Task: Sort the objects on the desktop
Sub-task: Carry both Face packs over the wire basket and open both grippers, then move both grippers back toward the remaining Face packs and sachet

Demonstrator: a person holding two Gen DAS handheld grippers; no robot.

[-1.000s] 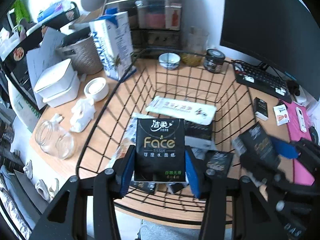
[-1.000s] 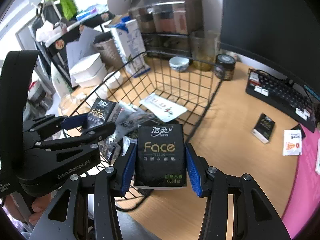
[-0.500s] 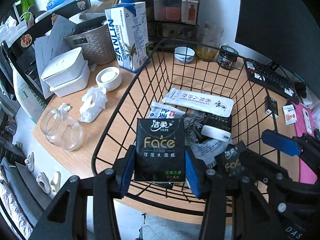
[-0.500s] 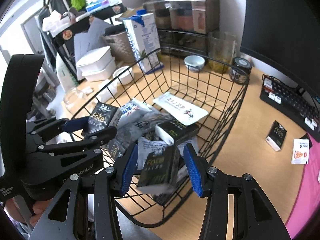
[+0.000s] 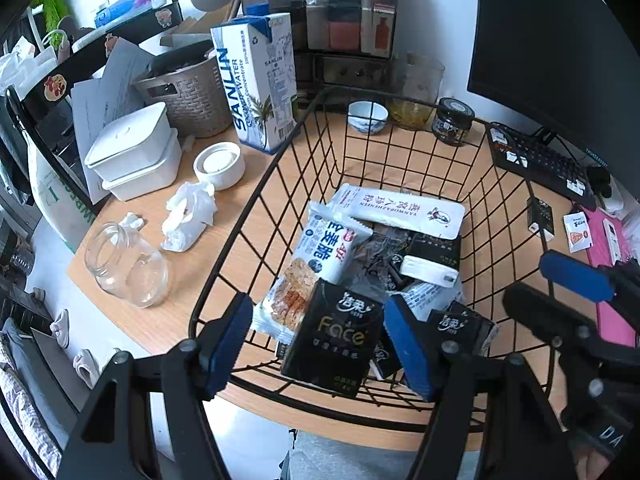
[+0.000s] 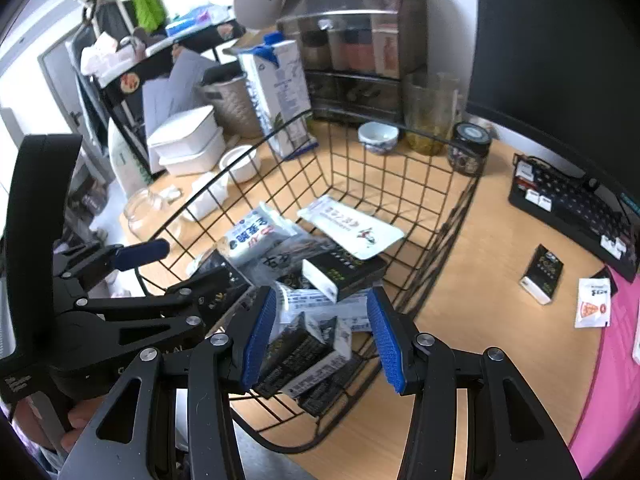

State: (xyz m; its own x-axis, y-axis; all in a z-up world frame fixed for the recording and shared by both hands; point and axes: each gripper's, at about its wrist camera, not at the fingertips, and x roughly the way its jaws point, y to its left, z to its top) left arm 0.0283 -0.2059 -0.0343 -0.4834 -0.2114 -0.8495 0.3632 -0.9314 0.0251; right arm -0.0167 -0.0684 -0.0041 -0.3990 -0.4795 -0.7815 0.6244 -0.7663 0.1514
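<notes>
A black wire basket (image 5: 320, 128) on the wooden desk holds several snack packets and black tissue packs. My left gripper (image 5: 320, 344) hangs over its near edge with its jaws opening. A black "Face" tissue pack (image 5: 332, 336) lies tilted in the basket between the fingers, and the left pad stands clear of it. My right gripper (image 6: 322, 338) is open over the basket's (image 6: 440, 220) near right corner. Another black tissue pack (image 6: 304, 356) lies on the pile below it, free of both pads. A third tissue pack (image 6: 542, 278) rests on the desk to the right.
A water carton (image 5: 260, 80), white lidded boxes (image 5: 132, 152), a glass jar (image 5: 128, 268) and crumpled tissue (image 5: 188, 216) sit left of the basket. On its right are a sachet (image 6: 594, 302), a keyboard (image 6: 572, 200) and a pink mat (image 6: 612, 360). Behind it stand a small bowl (image 5: 367, 116) and a dark jar (image 5: 452, 120).
Both grippers held a tissue pack a second ago. The right one's pack fell into the basket first. The left jaws have now spread and its pack has dropped in too.
</notes>
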